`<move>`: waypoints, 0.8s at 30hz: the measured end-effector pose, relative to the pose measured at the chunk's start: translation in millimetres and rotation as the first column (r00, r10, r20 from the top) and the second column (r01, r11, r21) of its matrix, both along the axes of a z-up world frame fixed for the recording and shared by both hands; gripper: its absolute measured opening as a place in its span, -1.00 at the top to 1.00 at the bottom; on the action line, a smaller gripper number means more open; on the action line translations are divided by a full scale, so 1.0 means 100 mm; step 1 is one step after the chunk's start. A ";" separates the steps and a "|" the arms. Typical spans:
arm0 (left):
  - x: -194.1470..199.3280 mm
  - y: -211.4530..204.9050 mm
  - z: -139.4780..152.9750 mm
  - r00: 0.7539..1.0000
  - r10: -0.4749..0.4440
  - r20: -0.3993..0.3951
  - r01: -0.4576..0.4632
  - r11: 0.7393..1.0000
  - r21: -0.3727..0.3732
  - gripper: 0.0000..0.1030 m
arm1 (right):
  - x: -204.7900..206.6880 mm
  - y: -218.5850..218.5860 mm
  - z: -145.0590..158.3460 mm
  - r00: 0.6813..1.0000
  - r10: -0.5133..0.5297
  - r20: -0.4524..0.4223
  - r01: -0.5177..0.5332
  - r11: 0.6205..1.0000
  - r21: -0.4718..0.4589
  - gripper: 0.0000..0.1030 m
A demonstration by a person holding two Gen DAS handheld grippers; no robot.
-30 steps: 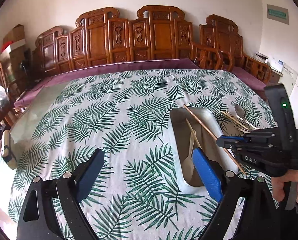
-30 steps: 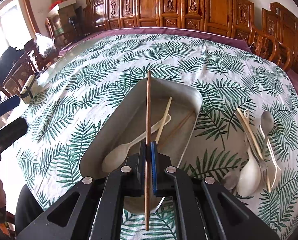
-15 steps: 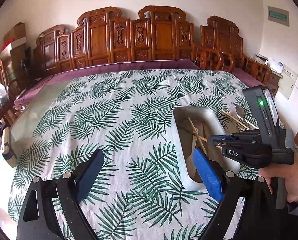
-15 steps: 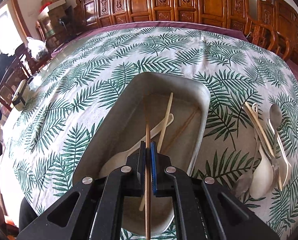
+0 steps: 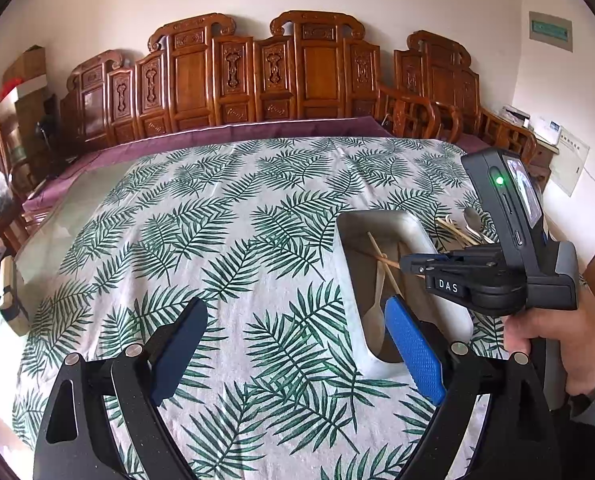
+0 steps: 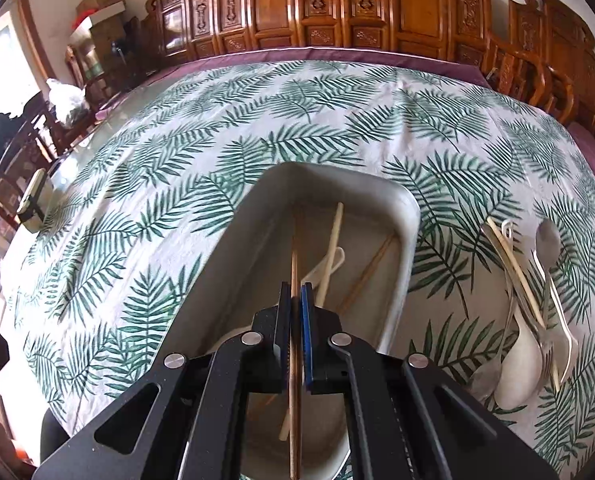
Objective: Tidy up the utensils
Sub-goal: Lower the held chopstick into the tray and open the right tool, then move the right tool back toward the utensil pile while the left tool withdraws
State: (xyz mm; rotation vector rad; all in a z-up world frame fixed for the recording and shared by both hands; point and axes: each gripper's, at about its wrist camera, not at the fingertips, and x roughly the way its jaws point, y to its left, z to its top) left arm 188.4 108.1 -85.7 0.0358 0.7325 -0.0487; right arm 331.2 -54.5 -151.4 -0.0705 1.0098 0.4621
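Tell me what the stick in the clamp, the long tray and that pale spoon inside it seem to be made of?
The brown chopstick looks like wood or bamboo: matte, warm brown, thin. The tray seems glazed ceramic or enamel, going by its smooth grey-white rim with a soft sheen; plastic is possible. The pale spoon looks like ceramic or melamine: cream, thick, smooth.

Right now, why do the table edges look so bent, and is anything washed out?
Left wrist view: the fisheye lens bows the leaf-print tablecloth and darkens the corners. Right wrist view: the window at far left is blown out, and the chopstick blurs close to the lens, between the fingers.
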 end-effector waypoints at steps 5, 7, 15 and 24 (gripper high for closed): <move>-0.02 -0.03 -0.01 1.000 -0.006 0.006 0.006 1.000 -0.001 -0.75 | -0.08 -0.04 0.10 0.999 0.026 0.042 -0.026 1.000 -0.002 0.88; -0.02 -0.04 -0.01 1.000 -0.008 0.007 0.008 1.000 0.002 -0.76 | -0.12 -0.09 0.14 0.998 0.028 0.057 -0.028 1.000 -0.005 0.88; -0.06 -0.17 -0.01 0.999 -0.026 0.027 0.026 1.000 0.000 -0.77 | -0.29 -0.72 0.27 0.992 0.020 0.121 -0.017 1.000 -0.027 0.87; -0.06 -0.60 -0.14 0.993 -0.115 0.016 0.115 0.993 0.011 -0.77 | -0.29 -1.67 0.22 0.987 -0.076 0.138 0.085 0.995 -0.059 0.72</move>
